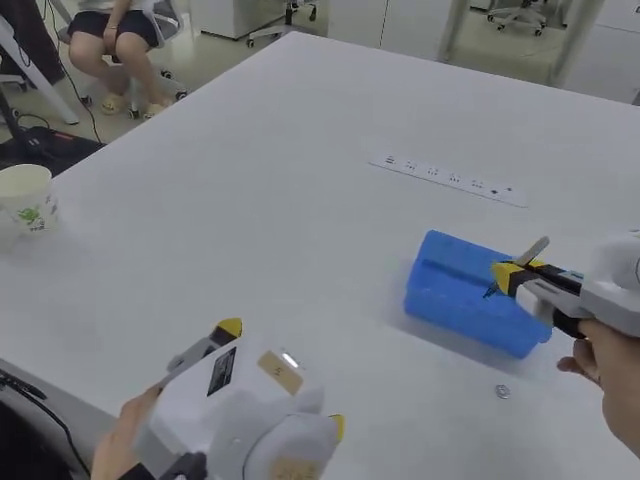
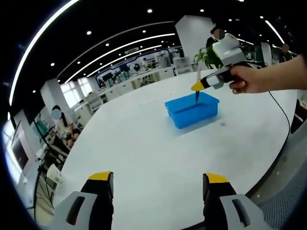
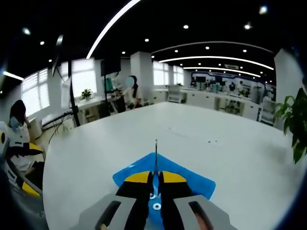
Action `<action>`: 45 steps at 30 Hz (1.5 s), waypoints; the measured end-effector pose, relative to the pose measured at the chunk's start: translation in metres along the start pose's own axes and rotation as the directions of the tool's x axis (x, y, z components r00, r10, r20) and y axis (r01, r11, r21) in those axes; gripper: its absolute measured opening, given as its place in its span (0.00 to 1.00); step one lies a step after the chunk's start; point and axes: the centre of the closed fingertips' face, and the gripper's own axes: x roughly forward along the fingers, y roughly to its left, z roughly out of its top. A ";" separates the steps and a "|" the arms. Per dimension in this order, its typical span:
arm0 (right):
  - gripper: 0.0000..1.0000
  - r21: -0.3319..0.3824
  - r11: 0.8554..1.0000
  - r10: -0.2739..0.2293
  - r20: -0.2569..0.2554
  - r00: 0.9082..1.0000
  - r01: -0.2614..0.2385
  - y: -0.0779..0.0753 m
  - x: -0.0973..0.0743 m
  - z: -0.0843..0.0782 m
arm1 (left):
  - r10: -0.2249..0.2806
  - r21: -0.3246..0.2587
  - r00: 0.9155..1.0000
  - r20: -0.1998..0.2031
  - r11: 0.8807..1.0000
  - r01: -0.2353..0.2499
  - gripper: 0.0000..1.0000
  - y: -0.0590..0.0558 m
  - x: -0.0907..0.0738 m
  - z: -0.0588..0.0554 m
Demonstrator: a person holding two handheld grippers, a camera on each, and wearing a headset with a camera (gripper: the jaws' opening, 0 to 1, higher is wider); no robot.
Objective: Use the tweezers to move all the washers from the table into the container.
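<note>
Blue container under the tweezers clamped in the right gripper suggests a drop-off, while the left gripper gapes idle and the washer on the tabletop probably needs pinching next.

Container on table, washer before it, cup far left

right tool body cut off at the head view's edge, washer on the table near it too small to detail
</note>
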 end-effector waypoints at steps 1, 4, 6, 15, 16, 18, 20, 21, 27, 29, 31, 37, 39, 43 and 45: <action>0.04 0.005 1.000 0.001 0.005 1.000 -0.001 0.001 -0.004 0.001 | -0.001 0.001 1.000 -0.001 1.000 0.001 0.77 0.000 0.000 0.000; 0.04 -0.005 1.000 -0.004 0.008 1.000 0.004 0.006 -0.018 0.000 | -0.002 0.009 1.000 -0.004 1.000 0.002 0.77 -0.001 0.001 -0.001; 0.03 -0.015 1.000 0.000 0.012 1.000 0.000 0.010 -0.025 -0.001 | -0.002 0.008 1.000 -0.003 1.000 0.002 0.77 -0.001 0.000 -0.001; 0.03 0.028 1.000 0.008 0.023 1.000 -0.008 0.022 -0.050 -0.015 | -0.004 0.012 1.000 -0.008 1.000 0.004 0.77 -0.001 0.001 -0.001; 0.03 0.030 1.000 0.004 0.020 1.000 -0.005 0.022 -0.051 -0.017 | 0.000 0.010 1.000 -0.008 1.000 0.000 0.77 -0.001 0.001 -0.001; 0.03 0.033 0.999 -0.008 0.005 1.000 0.008 0.022 -0.055 -0.027 | 0.007 0.002 1.000 -0.003 1.000 -0.007 0.77 0.001 0.000 -0.001; 0.03 0.040 0.999 -0.014 -0.014 1.000 0.014 0.020 -0.057 -0.033 | 0.007 0.005 1.000 -0.008 1.000 -0.007 0.77 0.001 0.001 -0.001; 0.03 0.043 0.999 -0.015 -0.025 1.000 0.017 0.020 -0.058 -0.038 | 0.008 0.010 1.000 -0.007 1.000 -0.008 0.77 0.001 0.001 -0.001; 0.04 0.045 0.999 -0.022 -0.056 0.998 0.024 0.019 -0.058 -0.055 | -0.004 0.009 1.000 0.000 1.000 0.004 0.78 -0.001 0.001 0.000; 0.04 0.043 0.999 -0.020 -0.075 0.997 0.023 0.020 -0.056 -0.064 | -0.008 0.010 1.000 0.002 1.000 0.008 0.78 -0.002 0.000 0.001; 0.04 0.033 0.999 -0.016 -0.101 0.995 0.020 0.021 -0.055 -0.073 | -0.009 0.009 1.000 0.006 1.000 0.009 0.78 -0.002 0.000 0.001; 0.04 0.001 1.000 -0.026 -0.139 0.990 0.027 0.018 -0.052 -0.085 | -0.004 0.010 1.000 0.000 1.000 0.004 0.78 -0.001 0.001 0.000; 0.04 -0.008 1.000 -0.031 -0.144 0.989 0.031 0.017 -0.051 -0.087 | -0.004 0.007 1.000 0.002 1.000 0.004 0.78 -0.001 0.001 0.000; 0.04 0.015 0.999 -0.032 -0.144 0.989 0.034 0.014 -0.051 -0.090 | 0.000 0.002 1.000 0.001 1.000 0.000 0.78 0.000 0.001 0.000; 0.04 0.038 0.999 -0.029 -0.139 0.990 0.034 0.015 -0.050 -0.090 | 0.000 0.006 1.000 -0.001 1.000 0.000 0.77 0.000 0.001 0.000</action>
